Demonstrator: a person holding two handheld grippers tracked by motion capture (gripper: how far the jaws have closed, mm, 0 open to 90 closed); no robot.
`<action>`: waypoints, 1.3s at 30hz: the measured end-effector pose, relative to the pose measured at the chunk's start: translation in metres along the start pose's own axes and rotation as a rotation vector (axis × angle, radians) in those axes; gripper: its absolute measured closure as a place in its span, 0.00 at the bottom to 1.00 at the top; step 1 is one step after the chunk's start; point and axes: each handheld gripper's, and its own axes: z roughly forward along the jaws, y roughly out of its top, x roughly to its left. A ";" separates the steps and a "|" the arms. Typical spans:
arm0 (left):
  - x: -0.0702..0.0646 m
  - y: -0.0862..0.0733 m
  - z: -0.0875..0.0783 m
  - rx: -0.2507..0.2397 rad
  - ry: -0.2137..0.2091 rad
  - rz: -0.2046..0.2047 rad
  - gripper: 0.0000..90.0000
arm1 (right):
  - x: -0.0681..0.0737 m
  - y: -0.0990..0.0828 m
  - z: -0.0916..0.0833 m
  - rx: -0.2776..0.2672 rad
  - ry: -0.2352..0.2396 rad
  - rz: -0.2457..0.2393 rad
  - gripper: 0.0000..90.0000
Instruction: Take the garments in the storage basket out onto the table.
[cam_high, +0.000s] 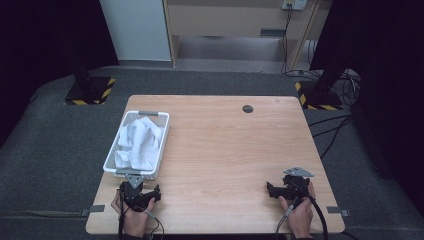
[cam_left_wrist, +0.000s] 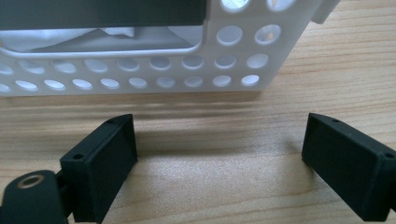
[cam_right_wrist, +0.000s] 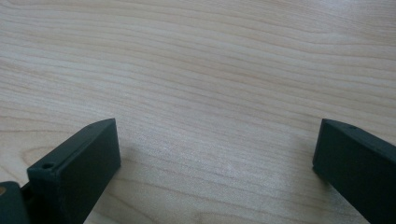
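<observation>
**Both grippers parked at near edge, basket of white cloth untouched**

Far left, high view: white perforated plastic basket (cam_high: 111, 161) at the table's left side, long axis running away from the person, grey handle bars at both ends. Crumpled white cloth (cam_high: 139, 142) piled inside, rising to about rim height. Nothing else in it that I can make out.

Left gripper (cam_high: 140, 191) sits on the wooden table (cam_high: 225, 145) just in front of the basket's near end, pointing at it. Left gripper view: jaws spread wide, nothing between them but bare wood; the basket's end wall (cam_left_wrist: 140, 70) is close ahead, not touching, cloth (cam_left_wrist: 56, 39) visible over the handle cut-out.

Centre: bare tabletop. Small dark round disc (cam_high: 247, 108) near the far edge, well apart from everything.

Right: right gripper (cam_high: 272, 190) rests low near the front right corner, well apart from the basket, pointing inward. Right gripper view: jaws wide apart, only wood grain between.

Step, my read: start pose, before any reach; cloth not yet touched. Next move likely calls for lifting the left gripper up over the near rim and down onto the cloth pile, then pinching a fold. Right gripper would need a long travel left to help. Risk: soft cloth snagging on the rim or dragging the light basket.
</observation>
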 end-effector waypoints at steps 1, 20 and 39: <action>0.000 0.000 0.000 0.000 0.000 0.000 0.10 | 0.000 0.000 0.000 0.000 0.000 0.000 0.01; -0.001 -0.002 -0.003 -0.012 -0.005 -0.002 0.15 | 0.000 0.000 0.000 0.000 0.000 0.000 0.01; -0.005 0.000 -0.016 -0.058 -0.016 0.002 0.16 | 0.000 0.000 0.000 0.000 0.000 0.000 0.01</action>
